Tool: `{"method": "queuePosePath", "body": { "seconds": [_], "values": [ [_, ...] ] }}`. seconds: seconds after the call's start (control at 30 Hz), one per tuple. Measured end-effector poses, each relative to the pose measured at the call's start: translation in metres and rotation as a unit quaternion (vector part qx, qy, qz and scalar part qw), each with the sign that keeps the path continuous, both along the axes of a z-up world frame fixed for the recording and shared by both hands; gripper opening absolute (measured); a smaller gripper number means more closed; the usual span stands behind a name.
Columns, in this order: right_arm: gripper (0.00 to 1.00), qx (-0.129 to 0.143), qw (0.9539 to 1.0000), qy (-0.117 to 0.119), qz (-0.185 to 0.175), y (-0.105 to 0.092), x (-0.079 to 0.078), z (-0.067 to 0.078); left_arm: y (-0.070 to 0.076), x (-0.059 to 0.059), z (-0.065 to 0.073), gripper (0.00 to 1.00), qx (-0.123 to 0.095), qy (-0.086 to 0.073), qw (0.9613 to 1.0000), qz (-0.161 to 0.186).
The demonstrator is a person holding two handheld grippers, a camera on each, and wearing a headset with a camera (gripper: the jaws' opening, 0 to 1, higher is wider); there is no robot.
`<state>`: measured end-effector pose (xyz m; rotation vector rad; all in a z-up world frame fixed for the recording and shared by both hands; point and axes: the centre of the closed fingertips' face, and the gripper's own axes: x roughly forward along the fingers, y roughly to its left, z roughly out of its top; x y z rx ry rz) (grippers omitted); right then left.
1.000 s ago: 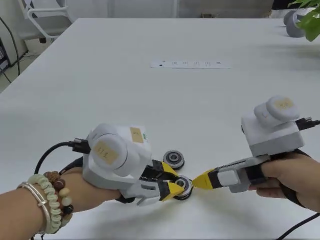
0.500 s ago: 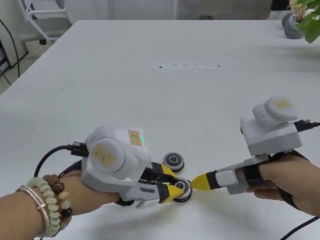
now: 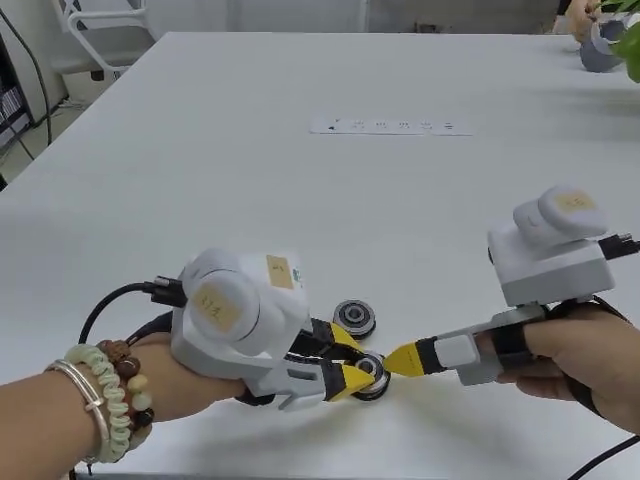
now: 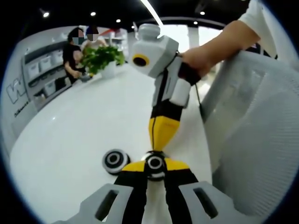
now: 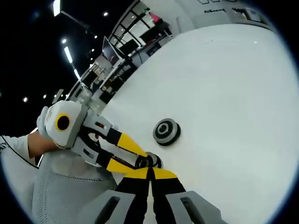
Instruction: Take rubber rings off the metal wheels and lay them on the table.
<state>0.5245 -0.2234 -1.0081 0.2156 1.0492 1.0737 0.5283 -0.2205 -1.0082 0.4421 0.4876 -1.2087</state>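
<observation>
A small metal wheel (image 3: 370,373) with a dark rubber ring lies near the table's front edge, and my left gripper (image 3: 356,362) is shut on it, one yellow jaw on each side. The left gripper view has the same wheel (image 4: 155,164) between my own tips. My right gripper (image 3: 390,360) comes in from the right, shut, with its yellow point touching the wheel's rim. I cannot tell whether it pinches the ring. In the right gripper view the held wheel (image 5: 152,161) sits just past my right gripper (image 5: 149,171). A second wheel (image 3: 355,316) lies flat just behind.
The white table (image 3: 300,200) stretches far back, with a flush socket strip (image 3: 390,127) in its middle. A grey plant pot (image 3: 603,45) stands at the far right corner and a chair (image 3: 100,18) beyond the far left. Two people stand by the plant (image 4: 100,56).
</observation>
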Motion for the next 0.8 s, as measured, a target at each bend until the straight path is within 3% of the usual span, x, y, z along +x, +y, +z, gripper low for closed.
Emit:
{"method": "queuePosePath", "body": {
  "seconds": [0.8],
  "values": [
    [0.0,-0.008,0.9997,-0.017,0.015,0.0024,0.0011,0.0007,-0.0003,0.0006,0.0,0.14,0.0,-0.004,1.0,0.0]
  ]
}}
